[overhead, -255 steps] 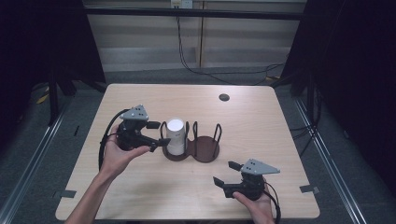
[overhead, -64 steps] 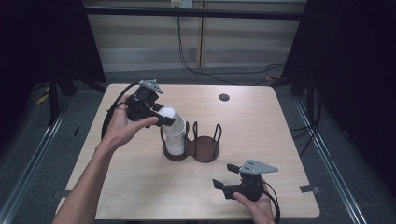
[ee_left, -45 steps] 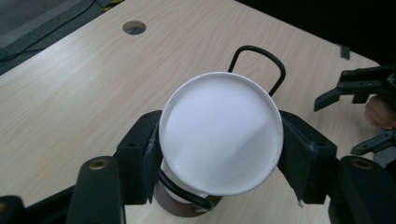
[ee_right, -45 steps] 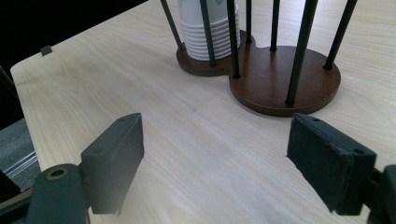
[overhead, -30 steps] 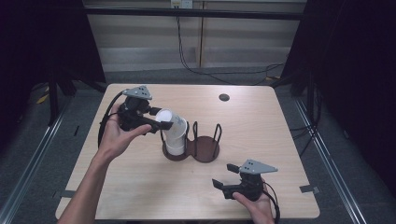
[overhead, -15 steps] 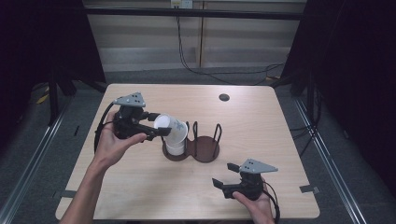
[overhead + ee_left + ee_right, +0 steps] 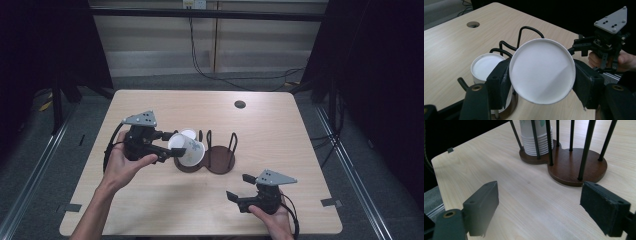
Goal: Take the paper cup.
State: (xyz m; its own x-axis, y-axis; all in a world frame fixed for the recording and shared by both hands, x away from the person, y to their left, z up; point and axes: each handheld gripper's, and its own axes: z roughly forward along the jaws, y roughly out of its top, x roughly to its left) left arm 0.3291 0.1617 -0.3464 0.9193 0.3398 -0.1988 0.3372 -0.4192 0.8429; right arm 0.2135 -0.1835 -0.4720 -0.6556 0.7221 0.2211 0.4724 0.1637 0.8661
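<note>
the fingers (image 7: 499,85) of the left gripper (image 7: 150,145) are clamped on a white paper cup (image 7: 187,148), one pad on each side of its wall just below the rim, so the cup lies tipped on its side with its open mouth turned back toward the hand. it hangs in the air just beside the left bay of the dark wooden cup holder (image 7: 222,162), which stands near the middle of the desk (image 7: 280,125), and right over the stack of cups (image 7: 485,67) nested in that bay between the black wire uprights. the right gripper (image 7: 247,196) sits low near the person's edge of the desk, well apart from the holder, and its fingers (image 7: 482,203) have just been opening; they now stand wide with nothing between them, pointed at the holder's empty right bay (image 7: 574,167).

the step in hand looks like the carry after pulling one cup off the stack (the stack itself seems settled in its bay). judging by the waiting right gripper, the next move is either a handover or setting the cup down: it calls for turning the cup upright, keeping clear of the wire uprights, and holding the light squeeze so the thin wall does not buckle. for a handover, the right fingers would need to close on the cup's free end before the left lets go.
</note>
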